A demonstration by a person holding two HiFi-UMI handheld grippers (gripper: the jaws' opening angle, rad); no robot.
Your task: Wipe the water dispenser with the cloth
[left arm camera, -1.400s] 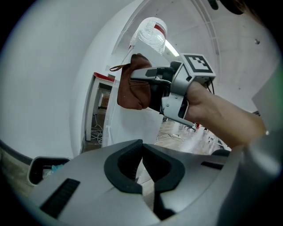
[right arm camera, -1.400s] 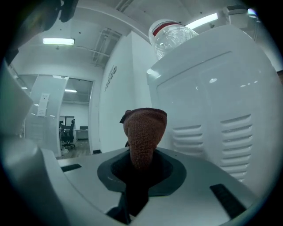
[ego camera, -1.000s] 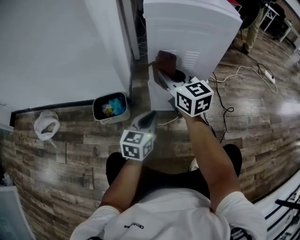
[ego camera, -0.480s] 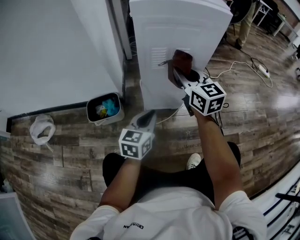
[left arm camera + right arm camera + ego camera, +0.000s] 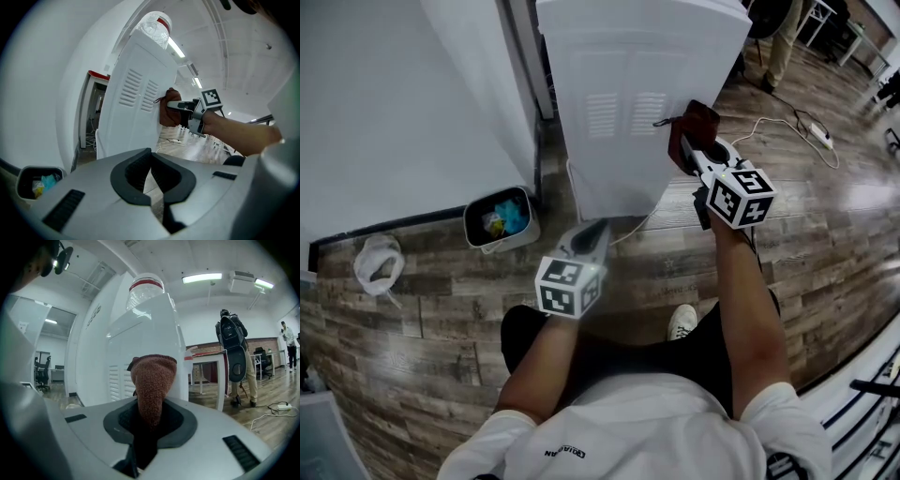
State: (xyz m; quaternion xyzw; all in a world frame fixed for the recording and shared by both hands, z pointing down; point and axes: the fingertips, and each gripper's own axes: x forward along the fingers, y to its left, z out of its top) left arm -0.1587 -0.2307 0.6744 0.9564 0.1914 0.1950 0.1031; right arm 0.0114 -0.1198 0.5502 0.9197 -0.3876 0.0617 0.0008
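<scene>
The white water dispenser stands ahead with its vented panel facing me; a clear bottle sits on top. My right gripper is shut on a brown knitted cloth and holds it against the panel's right edge. In the right gripper view the cloth sticks up from between the jaws in front of the dispenser. My left gripper hangs low, in front of the dispenser's base, shut with nothing in it. From the left gripper view, the cloth is pressed to the dispenser.
A small bin with rubbish stands left of the dispenser by the white wall. A white bag lies on the wood floor. A cable and power strip trail at the right. A person with a backpack stands by a table.
My right gripper has carried the cloth rightwards across the dispenser's panel, from near its middle to its right edge. The left gripper has stayed where it was.
</scene>
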